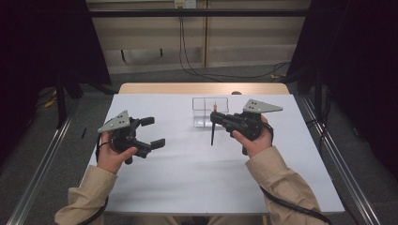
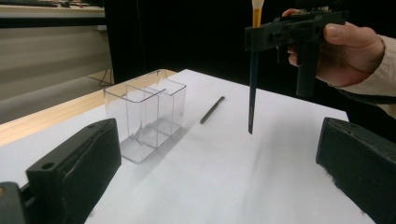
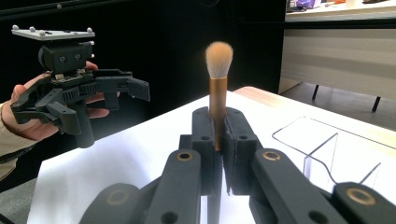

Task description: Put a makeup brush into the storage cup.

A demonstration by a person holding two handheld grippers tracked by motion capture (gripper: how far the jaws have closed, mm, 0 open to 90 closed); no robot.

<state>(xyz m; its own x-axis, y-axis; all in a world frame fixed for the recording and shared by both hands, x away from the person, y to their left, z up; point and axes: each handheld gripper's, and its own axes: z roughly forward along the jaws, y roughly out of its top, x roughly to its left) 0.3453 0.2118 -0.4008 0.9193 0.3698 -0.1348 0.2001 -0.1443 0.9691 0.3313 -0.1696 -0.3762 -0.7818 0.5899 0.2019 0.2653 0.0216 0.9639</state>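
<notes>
A thin dark stick (image 2: 212,109), perhaps a pencil, lies on the white table (image 1: 187,168).

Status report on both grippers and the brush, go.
Left gripper open, empty. Right gripper shut on makeup brush, held upright above the table, bristles up. Clear organizer beside it; dark stick lying on the table nearby.

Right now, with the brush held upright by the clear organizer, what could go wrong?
1. The right tongs pinch the brush high up, near its gold band; the long handle hanging below may swing or slip.
2. The organizer is light and unheld, with the left tongs open and apart; a nudge from the brush could tip it.
</notes>
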